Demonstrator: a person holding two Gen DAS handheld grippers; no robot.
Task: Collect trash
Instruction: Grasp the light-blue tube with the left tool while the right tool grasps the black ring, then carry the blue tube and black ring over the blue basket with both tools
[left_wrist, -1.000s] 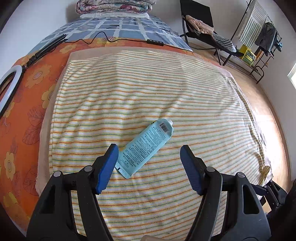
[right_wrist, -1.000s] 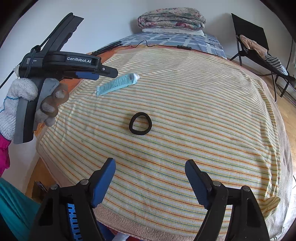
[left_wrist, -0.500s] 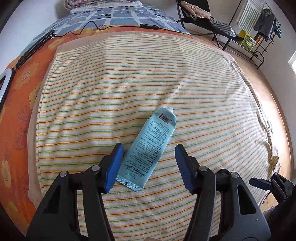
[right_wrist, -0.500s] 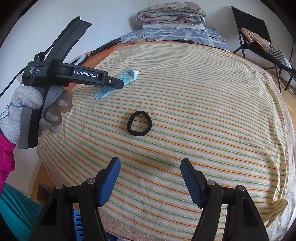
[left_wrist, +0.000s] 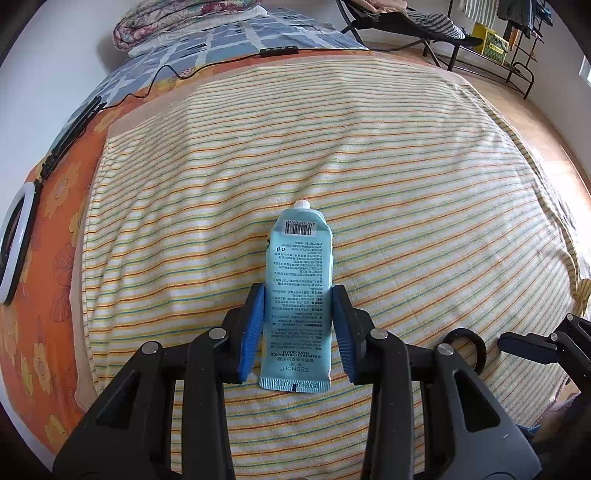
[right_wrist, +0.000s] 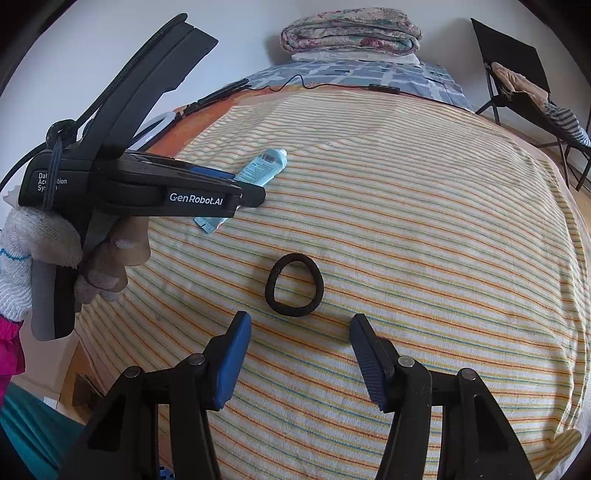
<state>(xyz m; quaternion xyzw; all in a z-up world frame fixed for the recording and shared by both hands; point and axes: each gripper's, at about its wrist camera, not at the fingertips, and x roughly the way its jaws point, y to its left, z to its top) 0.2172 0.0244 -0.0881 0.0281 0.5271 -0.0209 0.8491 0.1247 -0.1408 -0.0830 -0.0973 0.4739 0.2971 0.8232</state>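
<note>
Left claw closed on the blue tube lying on the striped blanket; right claw open just short of the black ring.

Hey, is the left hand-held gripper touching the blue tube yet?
Touching. In the left wrist view, both blue pads of the left hand-held gripper sit flush against the sides of the blue tube, with no gap visible on either side.

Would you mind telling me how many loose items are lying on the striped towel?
2: a blue tube between the left tongs, and a black ring just ahead of the right tongs. Nothing else visible.
</note>
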